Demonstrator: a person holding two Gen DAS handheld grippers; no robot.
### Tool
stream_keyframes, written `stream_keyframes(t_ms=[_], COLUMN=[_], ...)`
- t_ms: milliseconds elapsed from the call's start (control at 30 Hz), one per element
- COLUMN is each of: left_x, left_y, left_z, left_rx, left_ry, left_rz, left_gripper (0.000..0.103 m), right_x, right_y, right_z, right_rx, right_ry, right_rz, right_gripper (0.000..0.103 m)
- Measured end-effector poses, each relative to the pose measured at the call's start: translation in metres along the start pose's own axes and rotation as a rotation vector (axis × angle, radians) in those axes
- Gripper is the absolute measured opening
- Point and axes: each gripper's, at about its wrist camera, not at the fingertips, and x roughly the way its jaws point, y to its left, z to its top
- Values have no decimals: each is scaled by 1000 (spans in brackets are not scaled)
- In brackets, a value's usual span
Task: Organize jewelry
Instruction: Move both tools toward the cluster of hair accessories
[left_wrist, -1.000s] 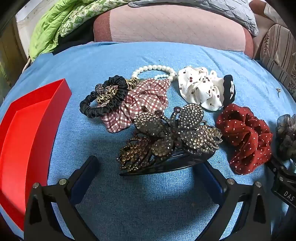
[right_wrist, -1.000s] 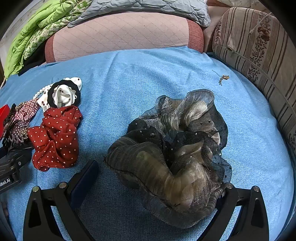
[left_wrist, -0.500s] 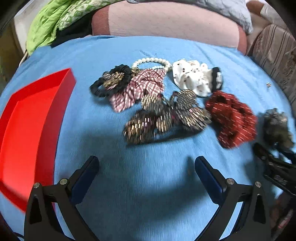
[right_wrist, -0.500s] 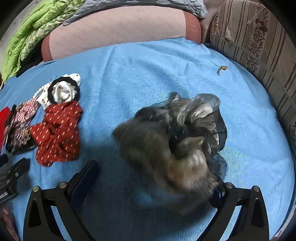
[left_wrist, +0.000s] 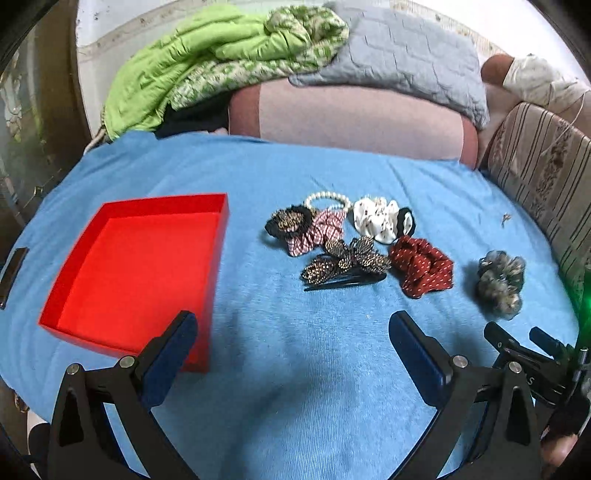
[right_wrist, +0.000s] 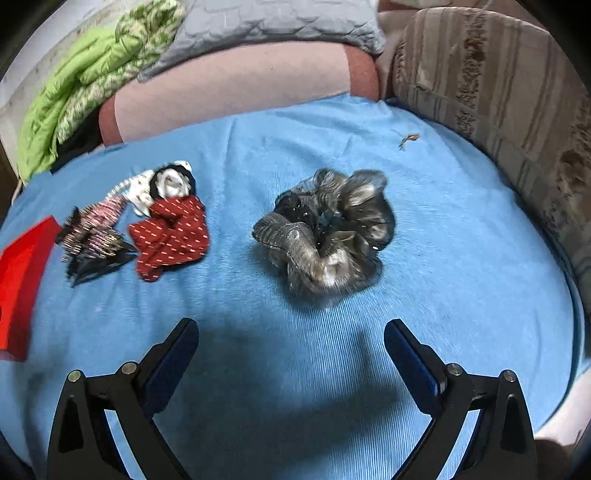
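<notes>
Nearest: left claw, blue-padded jaws wide apart, nothing between them; right claw, likewise spread and empty. Both now stand well back from the goods, where a second ago the left one sat close against the brooch clip and the right one had the grey scrunchie at its jaws; judged a withdrawal with nothing taken up, so sorting has not begun. Surface: a bed under a blue ribbed cotton cover. Left, near: shallow square red cardboard tray, open-topped, holding nothing. Right, near: grey-and-bronze sheer organza scrunchie, alone, well apart from the rest. Middle: dark red white-dotted fabric scrunchie; just beside it, a black hair clip topped with a bronze beaded flower. Behind these: pink-and-white checked fabric scrunchie, black scrunchie with leopard-print centre, white scrunchie with small dark print with a black band at its right edge, and a white pearl bead bracelet half hidden at the back. All pieces lie on the cover outside the tray. Far right: one small metallic item, too small to identify. Farthest: pink bolster, grey quilted pillow, green quilt, striped cushion.
</notes>
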Motion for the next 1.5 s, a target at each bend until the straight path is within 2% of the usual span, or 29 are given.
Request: stream_keyframes(t_ms=[167,633,933,1500], left_x=[-25,-56,-60,-32], left_y=[0,22,25,29], left_z=[0,-14,-18,-27], left_rx=[15,7,32,29], left_ry=[-42,-69,-77,-9], left_rz=[21,51,54,41], left_gripper=[103,103,103,103], right_x=[-31,-84,-89,-66], right_y=[5,34,44,49], right_z=[-1,-10,-14,-19], right_rx=[7,-71,-98,-116], right_ry=[-49,-153,-164,-113], right_rz=[8,21,20,18], right_gripper=[102,102,102,102])
